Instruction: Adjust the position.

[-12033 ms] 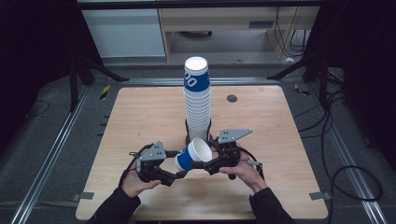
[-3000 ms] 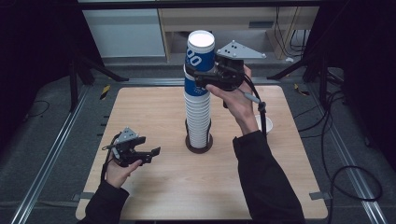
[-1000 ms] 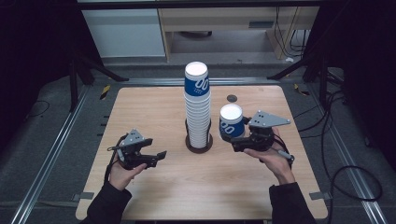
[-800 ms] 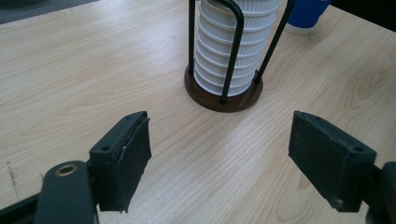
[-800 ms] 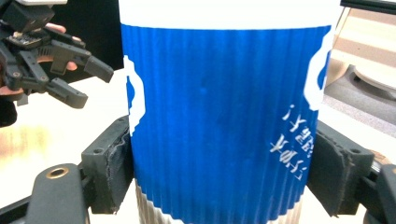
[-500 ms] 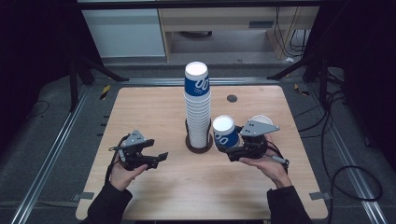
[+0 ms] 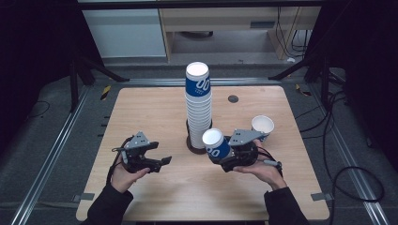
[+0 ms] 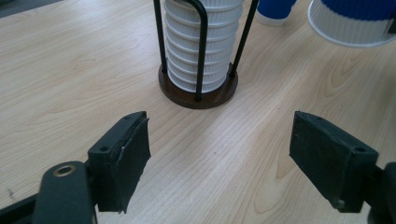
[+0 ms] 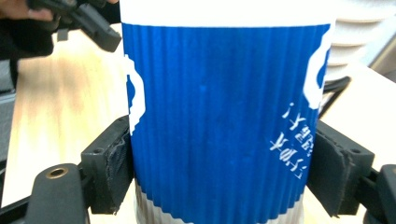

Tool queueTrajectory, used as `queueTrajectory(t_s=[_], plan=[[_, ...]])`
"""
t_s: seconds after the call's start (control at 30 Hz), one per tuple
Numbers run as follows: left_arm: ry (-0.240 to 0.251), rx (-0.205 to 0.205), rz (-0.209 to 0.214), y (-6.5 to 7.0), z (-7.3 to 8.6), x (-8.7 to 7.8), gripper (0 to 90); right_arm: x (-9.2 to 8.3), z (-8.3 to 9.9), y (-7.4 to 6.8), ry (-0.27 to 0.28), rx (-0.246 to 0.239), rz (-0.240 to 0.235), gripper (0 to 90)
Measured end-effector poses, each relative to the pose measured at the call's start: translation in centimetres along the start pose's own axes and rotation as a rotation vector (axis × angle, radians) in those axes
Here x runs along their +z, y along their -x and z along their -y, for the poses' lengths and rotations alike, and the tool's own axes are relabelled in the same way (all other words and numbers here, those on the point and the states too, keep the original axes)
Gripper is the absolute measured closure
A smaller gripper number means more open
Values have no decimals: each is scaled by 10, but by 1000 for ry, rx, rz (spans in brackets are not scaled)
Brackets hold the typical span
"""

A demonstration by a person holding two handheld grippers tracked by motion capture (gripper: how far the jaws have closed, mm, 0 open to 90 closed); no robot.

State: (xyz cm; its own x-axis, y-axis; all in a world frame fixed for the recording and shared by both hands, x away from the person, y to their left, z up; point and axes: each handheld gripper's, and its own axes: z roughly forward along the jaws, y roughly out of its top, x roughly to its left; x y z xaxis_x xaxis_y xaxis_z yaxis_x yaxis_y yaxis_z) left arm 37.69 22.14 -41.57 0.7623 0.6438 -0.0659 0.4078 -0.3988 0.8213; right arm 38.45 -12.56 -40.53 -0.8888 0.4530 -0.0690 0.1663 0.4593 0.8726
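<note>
On the left side of the pale wooden table (image 7: 155,112), the left gripper (image 7: 162,161) sits low in the person's left hand (image 7: 123,174), its black jaws spread wide with nothing between them. It points toward the table's middle, where in the left gripper view bare wood lies between its pads (image 8: 133,154).

At the centre stands a tall stack of white ribbed paper cups (image 7: 198,105), topped by a blue one, upright inside a black wire holder on a round dark wooden base (image 8: 198,93).

Just right of that base, the right gripper (image 7: 224,154), held by the right hand (image 7: 260,168), clamps a single blue ribbed paper cup with white printing (image 7: 216,144). The cup's jaws press its sides at both flanks, as the right gripper view shows (image 9: 224,112). The cup's long axis is tilted: its open white mouth faces up and toward the left, its base toward the gripper body. It seems lifted off the table, though the high view leaves that uncertain.

Further right, near the table's edge, a separate white-mouthed paper cup (image 7: 263,125) stands upright, apart from the gripper.
</note>
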Motion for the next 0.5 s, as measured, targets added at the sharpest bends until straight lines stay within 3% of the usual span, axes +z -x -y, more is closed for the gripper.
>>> queueTrajectory(t_s=[0.27, 0.5], plan=[[13, 23, 51, 7, -3, -2, 188, 14, 3, -9, -59, -54, -43, 197], [9, 50, 72, 13, -5, -1, 178, 24, 4, -14, -75, -77, -72, 198]])
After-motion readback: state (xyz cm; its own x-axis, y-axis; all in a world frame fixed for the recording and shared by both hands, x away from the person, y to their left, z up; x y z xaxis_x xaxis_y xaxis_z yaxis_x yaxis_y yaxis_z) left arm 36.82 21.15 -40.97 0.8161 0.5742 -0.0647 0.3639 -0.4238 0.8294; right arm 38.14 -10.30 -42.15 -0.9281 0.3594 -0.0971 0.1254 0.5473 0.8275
